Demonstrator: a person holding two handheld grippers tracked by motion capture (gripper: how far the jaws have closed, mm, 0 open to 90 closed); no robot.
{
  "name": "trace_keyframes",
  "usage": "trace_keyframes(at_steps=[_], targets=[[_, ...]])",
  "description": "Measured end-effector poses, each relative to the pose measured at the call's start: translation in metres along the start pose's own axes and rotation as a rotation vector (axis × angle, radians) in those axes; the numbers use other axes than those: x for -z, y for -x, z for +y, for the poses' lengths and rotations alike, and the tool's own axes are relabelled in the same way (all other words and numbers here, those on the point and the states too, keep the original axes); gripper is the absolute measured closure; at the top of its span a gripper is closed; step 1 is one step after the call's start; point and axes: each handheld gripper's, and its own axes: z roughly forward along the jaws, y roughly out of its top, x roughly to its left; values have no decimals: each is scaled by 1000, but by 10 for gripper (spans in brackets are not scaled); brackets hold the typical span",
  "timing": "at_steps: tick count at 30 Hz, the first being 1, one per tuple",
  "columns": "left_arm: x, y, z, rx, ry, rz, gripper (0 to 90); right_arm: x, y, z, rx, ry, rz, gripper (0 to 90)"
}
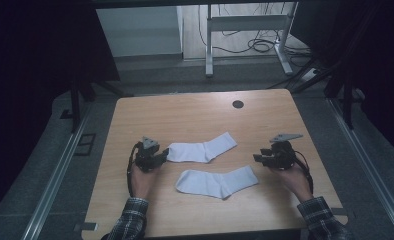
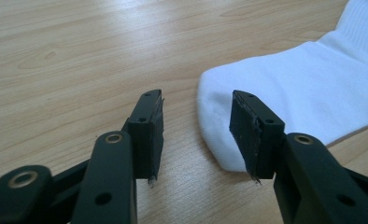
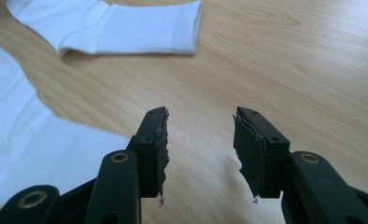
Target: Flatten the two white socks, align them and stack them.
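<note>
Here left tongs [image 2: 197,140] half-open at far sock [image 2: 294,93] toe edge; right tongs [image 3: 200,154] half-open, empty.

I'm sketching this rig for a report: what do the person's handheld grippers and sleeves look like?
Both the left gripper and the right gripper are black, each topped by a grey three-cornered plate and trailing a black cable. Their jaws carry flat black pads and brass-coloured pivot rivets. The sleeves are dark plaid.

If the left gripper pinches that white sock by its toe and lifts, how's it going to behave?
The far sock lies flat and thin on the table, so it will likely hang limp from the left gripper. It looks light for its size. Its soft knit toe should compress and grip between the pads rather than slip.
</note>
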Motion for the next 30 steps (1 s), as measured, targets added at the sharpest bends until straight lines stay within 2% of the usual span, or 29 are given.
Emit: trace_keyframes(at_steps=[5,9,15,22,28,30], targets=[[-1,1,0,-6,-4,3,568,-21,-3,15,5,-2,-7,545],[-1,1,0,-4,-5,4,572,-36,-6,25,10,-1,-10,593],[-1,-2,1,14,4,-2,579,-53,-9,37,20,9,-17,643],[-4,-5,-1,38,-4,-6,586,-74,-11,48,15,23,-33,633],[-10,-2,-3,14,-53,6,584,-91,-16,51,34,-12,-52,605],[-12,-2,-3,9,-61,5,584,-97,-18,49,49,-38,-68,604]])
